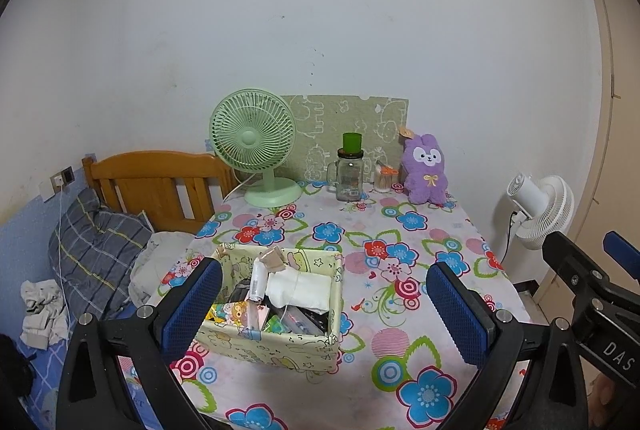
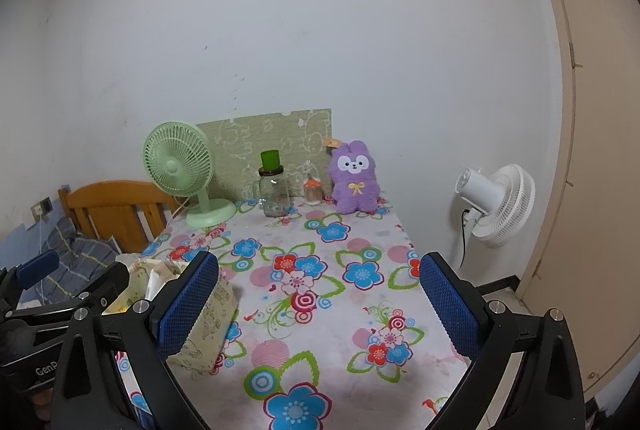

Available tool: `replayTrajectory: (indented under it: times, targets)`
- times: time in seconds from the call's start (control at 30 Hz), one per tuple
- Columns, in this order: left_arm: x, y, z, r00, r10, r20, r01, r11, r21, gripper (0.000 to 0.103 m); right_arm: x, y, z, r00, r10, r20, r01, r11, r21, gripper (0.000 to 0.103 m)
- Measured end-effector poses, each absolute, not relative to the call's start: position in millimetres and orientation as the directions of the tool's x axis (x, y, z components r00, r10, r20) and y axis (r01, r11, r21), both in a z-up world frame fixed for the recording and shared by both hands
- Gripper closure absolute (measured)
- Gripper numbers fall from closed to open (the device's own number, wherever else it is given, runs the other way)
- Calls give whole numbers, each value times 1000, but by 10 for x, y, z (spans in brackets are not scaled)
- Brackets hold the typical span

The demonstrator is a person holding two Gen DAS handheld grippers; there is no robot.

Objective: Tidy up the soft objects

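- The purple plush rabbit (image 2: 355,178) is sitting upright at the surface's (image 2: 320,310) far edge, right of frame centre.
- Likely light and squashy; its plump belly is offering the surest hold.
- Both the left gripper (image 1: 324,306) and right gripper (image 2: 320,304) are hovering wide-fingered, holding nothing.

Both grippers hang over the near end of the table (image 2: 360,310), side by side. The left gripper (image 1: 324,306) has its blue pads spread wide, gripping nothing, nearest the table's left side. The right gripper (image 2: 320,302) is level with it, just to its right, fingers equally wide apart and empty.
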State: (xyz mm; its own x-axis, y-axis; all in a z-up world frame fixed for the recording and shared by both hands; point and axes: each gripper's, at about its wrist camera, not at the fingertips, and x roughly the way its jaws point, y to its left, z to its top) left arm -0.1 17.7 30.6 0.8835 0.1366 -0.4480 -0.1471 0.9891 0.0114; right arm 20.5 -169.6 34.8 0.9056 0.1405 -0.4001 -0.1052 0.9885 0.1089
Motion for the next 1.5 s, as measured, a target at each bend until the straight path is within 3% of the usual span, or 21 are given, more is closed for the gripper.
replayTrajectory:
  times: [1.5]
  targets:
    - [38, 153, 262, 873, 143, -467, -153, 988, 16, 0, 230, -1672, 315, 901, 138, -412, -99, 989, 113, 1]
